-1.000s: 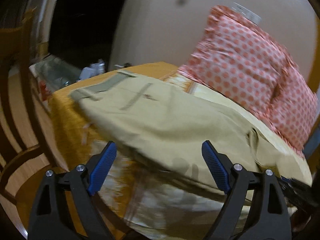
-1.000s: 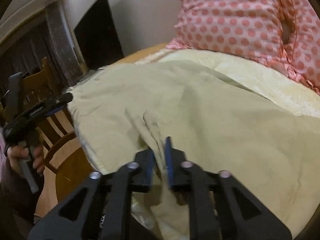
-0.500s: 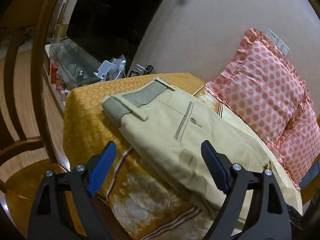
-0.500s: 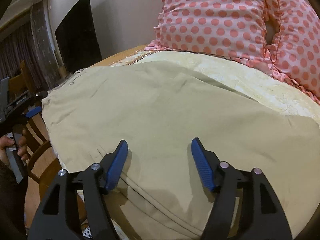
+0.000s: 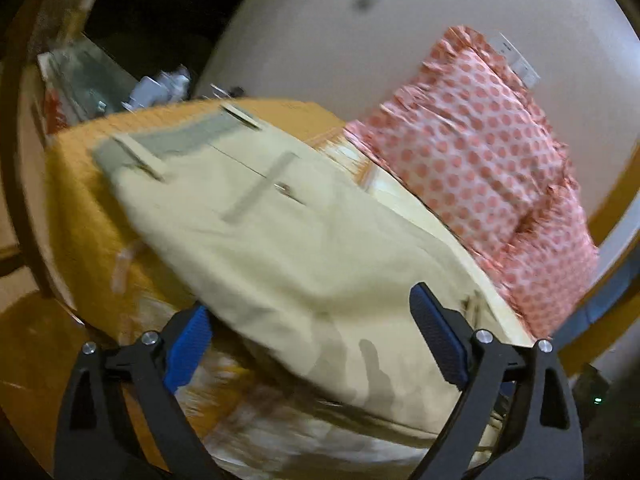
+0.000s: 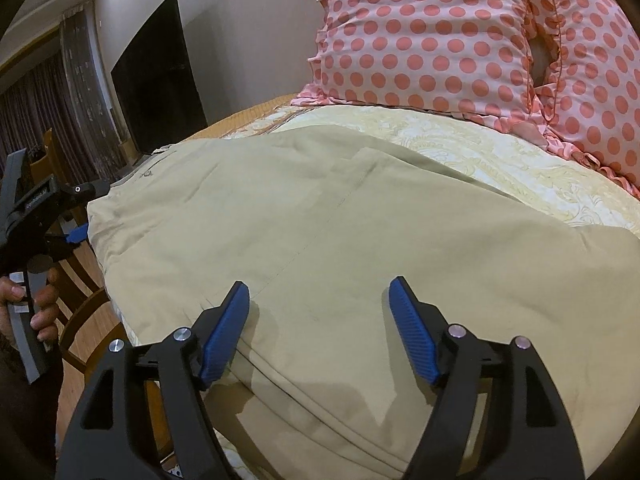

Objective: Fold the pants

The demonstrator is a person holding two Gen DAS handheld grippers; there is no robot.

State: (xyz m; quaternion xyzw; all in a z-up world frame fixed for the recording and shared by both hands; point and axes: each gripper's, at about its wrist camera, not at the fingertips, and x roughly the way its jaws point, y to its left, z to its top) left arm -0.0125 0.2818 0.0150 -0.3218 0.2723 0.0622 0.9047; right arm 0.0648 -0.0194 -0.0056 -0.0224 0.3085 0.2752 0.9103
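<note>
Beige pants [image 6: 320, 232] are lying folded on a patterned bedspread [image 6: 500, 156], in front of polka-dot pillows [image 6: 420, 32]. Left tongs [image 5: 316, 344] and right tongs [image 6: 320, 328] are both hovering spread apart over the fabric, gripping nothing.

The right gripper [image 6: 318, 320] hovers with its blue pads spread wide over the near edge of the khaki pants [image 6: 340, 240], gripping nothing. At 9 o'clock the left gripper [image 6: 76, 216], held in a hand [image 6: 38, 304], sits at the pants' far-left edge. Polka-dot pillows [image 6: 460, 36] fill 1 o'clock, a dark screen [image 6: 156, 76] at 11
</note>
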